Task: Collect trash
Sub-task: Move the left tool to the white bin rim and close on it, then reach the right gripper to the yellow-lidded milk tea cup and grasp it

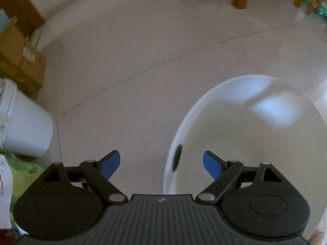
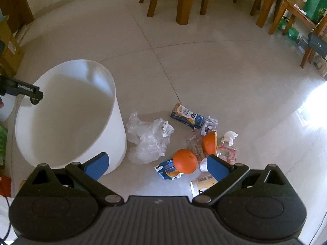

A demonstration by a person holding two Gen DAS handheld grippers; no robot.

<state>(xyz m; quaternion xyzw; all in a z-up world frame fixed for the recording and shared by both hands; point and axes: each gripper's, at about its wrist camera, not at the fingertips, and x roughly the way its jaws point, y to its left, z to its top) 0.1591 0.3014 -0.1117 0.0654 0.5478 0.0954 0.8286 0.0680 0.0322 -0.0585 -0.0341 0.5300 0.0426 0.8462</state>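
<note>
Left wrist view: the left gripper point(image 1: 161, 164) was seen with fingers spread wide and nothing between them, tilted down over the floor point(image 1: 132, 61). The white bin point(image 1: 184, 126) stood at lower right, its rim just under the right finger. A second white tub point(image 1: 28, 126) and boxes point(image 1: 22, 61) were noted at left.

Right wrist view: the right gripper point(image 2: 157, 163) was likewise wide and empty. The bin point(image 2: 114, 122) stood left; trash lay on the floor beside it: plastic wrap point(image 2: 147, 140), two oranges point(image 2: 185, 161), cartons point(image 2: 187, 116), crumpled paper point(image 2: 208, 123).
</note>
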